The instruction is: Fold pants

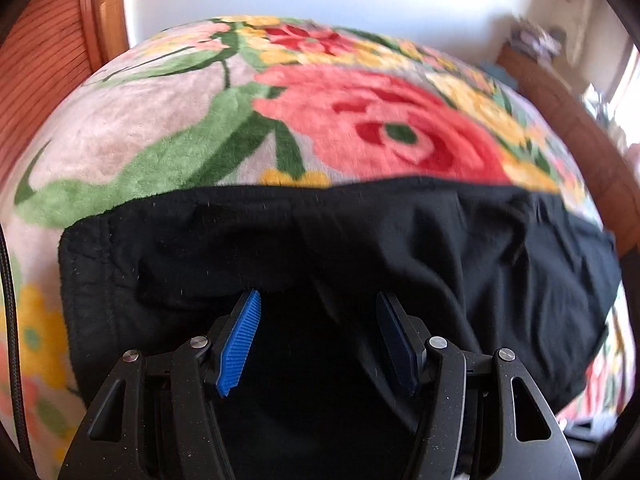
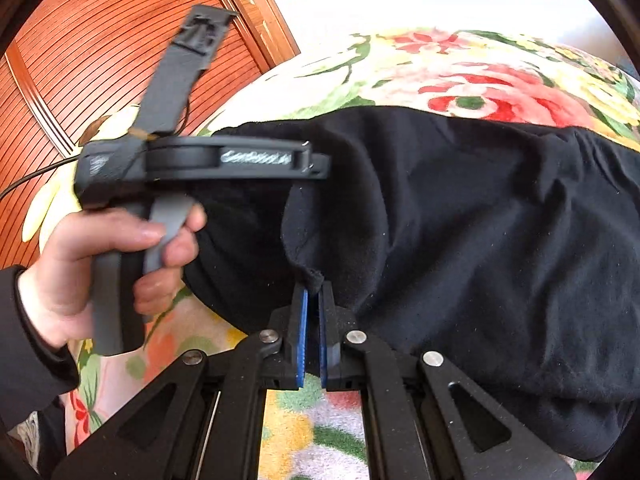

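My right tongs [image 2: 313, 300] clamped on black pants [image 2: 460, 240] edge; my left tongs [image 1: 318, 304] apart, nothing gripped, over pants on floral blanket [image 1: 160, 128].

Bright daylight from beyond the floral blanket [image 1: 160, 128] washes out the wall; fisheye edges curve and darken, motion blur smears the blanket's far side.
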The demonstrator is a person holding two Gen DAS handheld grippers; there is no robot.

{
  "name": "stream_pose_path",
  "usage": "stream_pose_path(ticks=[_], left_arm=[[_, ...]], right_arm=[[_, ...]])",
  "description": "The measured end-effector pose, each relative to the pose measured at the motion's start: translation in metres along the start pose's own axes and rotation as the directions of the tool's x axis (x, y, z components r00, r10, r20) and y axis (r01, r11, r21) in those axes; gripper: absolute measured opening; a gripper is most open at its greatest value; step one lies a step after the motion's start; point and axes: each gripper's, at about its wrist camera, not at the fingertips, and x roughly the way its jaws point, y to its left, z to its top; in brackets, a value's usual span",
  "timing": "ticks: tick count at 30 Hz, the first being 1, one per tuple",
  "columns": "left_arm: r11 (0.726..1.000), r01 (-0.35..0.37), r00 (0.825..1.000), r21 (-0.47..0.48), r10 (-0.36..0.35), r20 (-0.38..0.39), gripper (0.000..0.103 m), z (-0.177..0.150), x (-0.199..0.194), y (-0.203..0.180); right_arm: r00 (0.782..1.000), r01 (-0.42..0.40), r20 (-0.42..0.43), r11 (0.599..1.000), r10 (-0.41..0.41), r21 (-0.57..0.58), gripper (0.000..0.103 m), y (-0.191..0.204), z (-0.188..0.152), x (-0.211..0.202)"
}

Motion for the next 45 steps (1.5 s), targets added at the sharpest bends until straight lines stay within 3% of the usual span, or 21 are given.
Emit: stream_pose_path(ticks=[3,4,5,7,10,13,18,28,31,33,38,45], left_arm=[[0.996,0.041,0.999,-0.075,-0.039,0.023,0.059,0.007,0.010,0.009],[0.996,0.038,0.999,-0.078,-0.036,0.018,0.048,0.007,0.016,0.008],[0.997,0.023,1.000,-0.078,-0.024,-0.004,0.043,0.008,0.022,0.009],[0.994,0.063,0.998,-0.085,-0.065,-0.015,0.021,0.006,0.027,0.009],[0.997,0.048,0.999,-0.052,-0.047,0.022,0.008,0.002,0.016,0.005],[1.000,0.015,0.995,0.012,-0.016,0.100,0.006,0.000,-0.017,-0.005],[0.997,0.003,0.988,0.081,-0.015,0.152,0.005,0.015,-0.057,-0.008],[0.999,0.031,0.977,0.038,-0.038,0.211,0.005,0.036,-0.110,0.022],[0.998,0.067,0.988,0.013,-0.068,0.137,0.006,0.037,-0.097,0.037],[0.999,0.028,0.995,0.019,-0.029,0.095,0.008,0.027,-0.083,0.040],[1.000,0.005,0.998,0.007,-0.006,0.065,0.011,0.004,-0.065,0.048],[0.999,0.001,0.999,-0.041,0.000,0.032,0.017,0.005,-0.057,0.057]], right_arm=[[1.000,-0.006,-0.009,1.000,0.006,-0.011,0.005,0.000,-0.003,0.002],[1.000,-0.007,-0.009,1.000,0.007,-0.013,0.005,0.001,-0.003,0.003],[1.000,-0.013,-0.010,1.000,0.013,-0.011,0.005,0.000,-0.003,0.003],[1.000,-0.024,-0.013,1.000,0.024,-0.008,0.005,-0.001,-0.002,0.003],[1.000,-0.027,-0.011,1.000,0.027,-0.014,0.005,-0.002,-0.001,0.001],[0.999,-0.033,-0.004,0.999,0.033,-0.015,0.005,-0.002,0.001,-0.004],[0.996,-0.084,0.027,0.995,0.085,-0.045,0.005,0.015,0.015,-0.014],[0.956,-0.258,0.113,0.958,0.272,-0.123,0.005,0.087,0.065,-0.036],[0.946,-0.298,0.109,0.951,0.306,-0.088,0.005,0.092,0.071,-0.028],[0.951,-0.284,0.103,0.955,0.292,-0.087,0.005,0.092,0.069,-0.019],[0.965,-0.249,0.067,0.966,0.254,-0.072,0.005,0.074,0.053,-0.008],[0.965,-0.260,0.037,0.966,0.260,-0.008,0.005,0.049,0.044,-0.007]])
